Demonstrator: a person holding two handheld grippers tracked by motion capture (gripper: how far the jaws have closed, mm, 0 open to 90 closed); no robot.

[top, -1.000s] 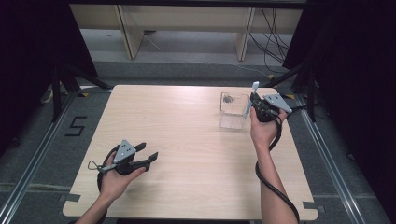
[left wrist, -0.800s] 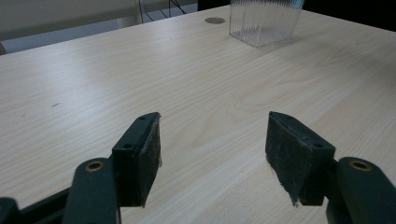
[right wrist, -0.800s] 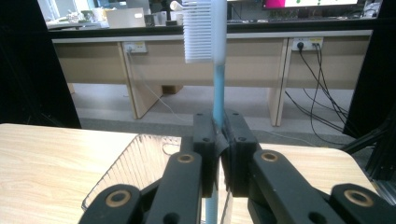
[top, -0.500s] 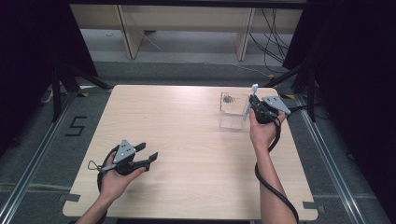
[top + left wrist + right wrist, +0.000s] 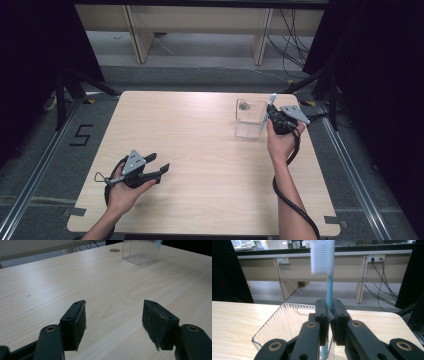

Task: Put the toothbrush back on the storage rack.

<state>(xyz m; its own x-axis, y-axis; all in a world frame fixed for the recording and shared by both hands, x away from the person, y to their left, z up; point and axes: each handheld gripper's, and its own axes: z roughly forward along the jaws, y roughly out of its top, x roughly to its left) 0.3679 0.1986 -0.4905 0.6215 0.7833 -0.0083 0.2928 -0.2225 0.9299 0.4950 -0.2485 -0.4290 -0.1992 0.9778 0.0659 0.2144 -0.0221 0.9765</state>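
- The right claw (image 5: 329,317) is clamped on the handle of a blue and white toothbrush (image 5: 328,285), held upright with the bristle head on top; in the high view the right claw (image 5: 272,116) sits at the near right corner of the clear ribbed plastic container (image 5: 250,117).
- Compared with a second ago, very little has changed: the toothbrush (image 5: 267,112) stands at the same container edge in the same upright pose, and the grip looks just as tight.
- In the right claw's own view the lower end of the handle appears to dip just inside the container (image 5: 284,325) wall, though whether it touches the bottom cannot be told.
- My reading is that the work is a placing step, the brush going into the container, and this pause suggests the hand is lining up or settling the brush before letting go.
- The left claw (image 5: 156,169) lies on the worktop (image 5: 200,150) at the near left, well apart from the container, just where it was a second ago; its jaws stand apart with nothing between them, as its own view (image 5: 113,320) confirms.
- A small dark object lies inside the container at its far side; too small to identify.
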